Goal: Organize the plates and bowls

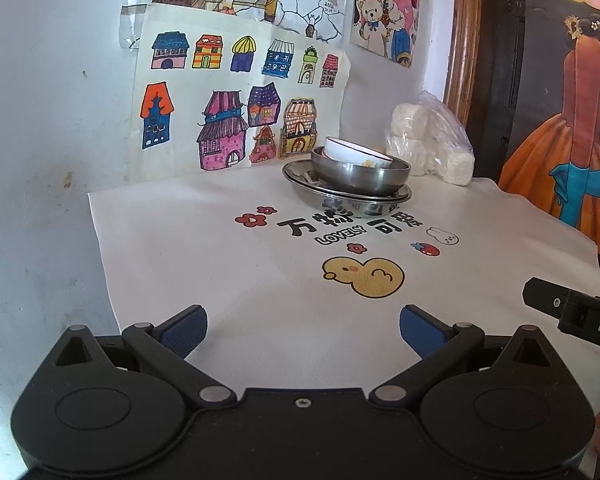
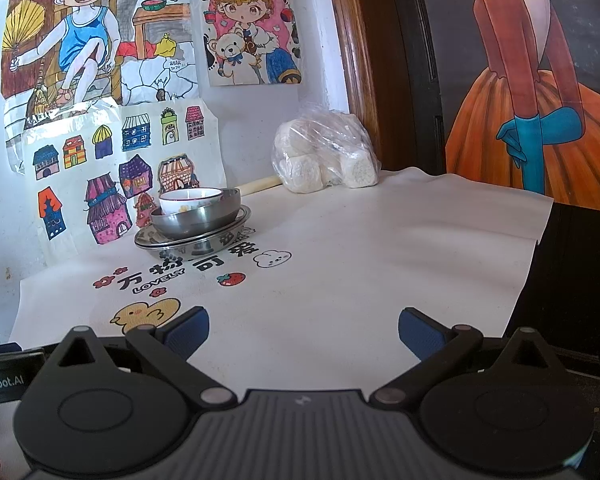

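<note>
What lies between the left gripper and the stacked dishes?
In the left wrist view, only printed tablecloth, its duck print and lettering, separates the left gripper from the stacked dishes.

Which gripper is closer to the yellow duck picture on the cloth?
Left. The left gripper sits open just short of the yellow duck, almost straight behind it. The right gripper is also open but off to the duck's right side.
</note>
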`<state>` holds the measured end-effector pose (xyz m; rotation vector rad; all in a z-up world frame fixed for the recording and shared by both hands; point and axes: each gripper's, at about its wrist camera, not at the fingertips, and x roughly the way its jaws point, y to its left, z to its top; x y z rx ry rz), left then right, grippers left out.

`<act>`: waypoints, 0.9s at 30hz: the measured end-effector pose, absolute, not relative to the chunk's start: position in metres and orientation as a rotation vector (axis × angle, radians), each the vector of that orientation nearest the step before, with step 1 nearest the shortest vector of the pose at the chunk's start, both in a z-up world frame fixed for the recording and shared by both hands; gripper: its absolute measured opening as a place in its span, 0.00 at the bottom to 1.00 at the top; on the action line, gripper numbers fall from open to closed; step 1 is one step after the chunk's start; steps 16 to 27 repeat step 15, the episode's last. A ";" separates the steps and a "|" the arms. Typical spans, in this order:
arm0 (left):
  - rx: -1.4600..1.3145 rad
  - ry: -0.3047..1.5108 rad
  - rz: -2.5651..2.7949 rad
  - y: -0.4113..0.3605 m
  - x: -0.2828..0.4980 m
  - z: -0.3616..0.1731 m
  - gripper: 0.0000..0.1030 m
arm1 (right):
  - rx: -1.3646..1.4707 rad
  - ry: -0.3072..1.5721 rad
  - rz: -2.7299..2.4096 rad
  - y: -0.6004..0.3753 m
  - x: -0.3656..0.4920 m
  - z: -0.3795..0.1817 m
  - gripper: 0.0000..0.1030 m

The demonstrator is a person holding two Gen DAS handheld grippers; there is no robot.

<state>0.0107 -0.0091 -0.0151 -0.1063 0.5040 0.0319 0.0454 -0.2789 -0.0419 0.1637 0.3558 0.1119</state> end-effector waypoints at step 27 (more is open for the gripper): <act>-0.101 0.508 0.034 -0.010 0.012 -0.017 0.99 | 0.164 0.357 0.112 -0.279 0.045 -0.042 1.00</act>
